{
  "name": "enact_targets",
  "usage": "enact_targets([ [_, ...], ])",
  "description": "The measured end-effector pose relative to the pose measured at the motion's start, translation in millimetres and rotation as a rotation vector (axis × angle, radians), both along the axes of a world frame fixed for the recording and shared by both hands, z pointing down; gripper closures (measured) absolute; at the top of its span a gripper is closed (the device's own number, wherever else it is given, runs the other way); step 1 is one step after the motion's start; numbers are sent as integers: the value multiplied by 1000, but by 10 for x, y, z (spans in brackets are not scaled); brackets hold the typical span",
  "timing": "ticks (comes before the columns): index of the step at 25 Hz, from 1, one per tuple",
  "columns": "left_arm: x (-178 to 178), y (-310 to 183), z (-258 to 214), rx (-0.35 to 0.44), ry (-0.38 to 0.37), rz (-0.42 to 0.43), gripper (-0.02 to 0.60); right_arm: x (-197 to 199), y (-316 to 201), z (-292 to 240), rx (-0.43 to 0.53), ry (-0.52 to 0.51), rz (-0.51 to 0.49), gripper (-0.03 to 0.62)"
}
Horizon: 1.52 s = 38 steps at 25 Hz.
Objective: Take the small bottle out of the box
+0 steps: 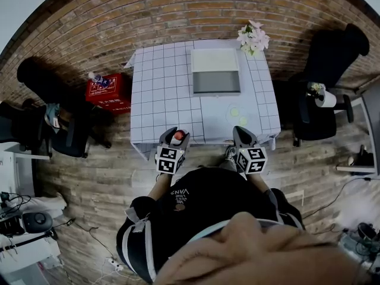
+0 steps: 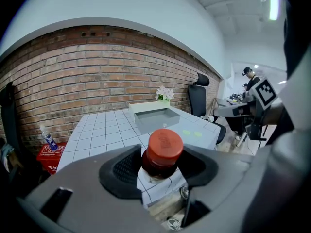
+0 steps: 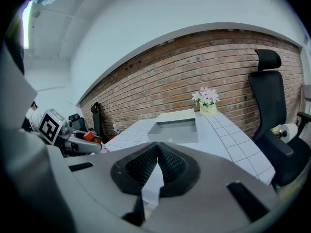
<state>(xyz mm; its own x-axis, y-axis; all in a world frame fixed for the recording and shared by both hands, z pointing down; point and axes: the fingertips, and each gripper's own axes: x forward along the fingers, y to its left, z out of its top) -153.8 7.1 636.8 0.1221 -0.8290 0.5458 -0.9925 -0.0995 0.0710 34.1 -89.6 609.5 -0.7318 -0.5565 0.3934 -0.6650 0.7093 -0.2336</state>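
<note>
**Small bottle is out of the box, held near the person**

The left gripper (image 2: 161, 171) has its jaws wide and pressed on the small bottle (image 2: 164, 152) just under the red cap (a high grip, I think, to carry it upright). It is well apart from the box (image 1: 215, 70), past the table (image 1: 160, 94) edge nearest the person. The right gripper (image 3: 156, 166) is pinched together and empty. The table in front of the box is bare, with room to set the bottle down.

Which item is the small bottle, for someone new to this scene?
Find the gridded table, then the left claw at its near edge. Held between its jaws is the small bottle: dark body, red cap; the right claw is shut and empty.
</note>
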Motion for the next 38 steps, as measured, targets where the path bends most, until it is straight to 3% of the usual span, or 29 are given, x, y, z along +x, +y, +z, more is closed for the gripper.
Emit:
enact_targets([
  [15,-52,262,64,4,17,9,356,-43,279,62,4,33,20,591],
  [38,-99,258,80,7,29,-9,356,-101,240,58,20,52,12,591],
])
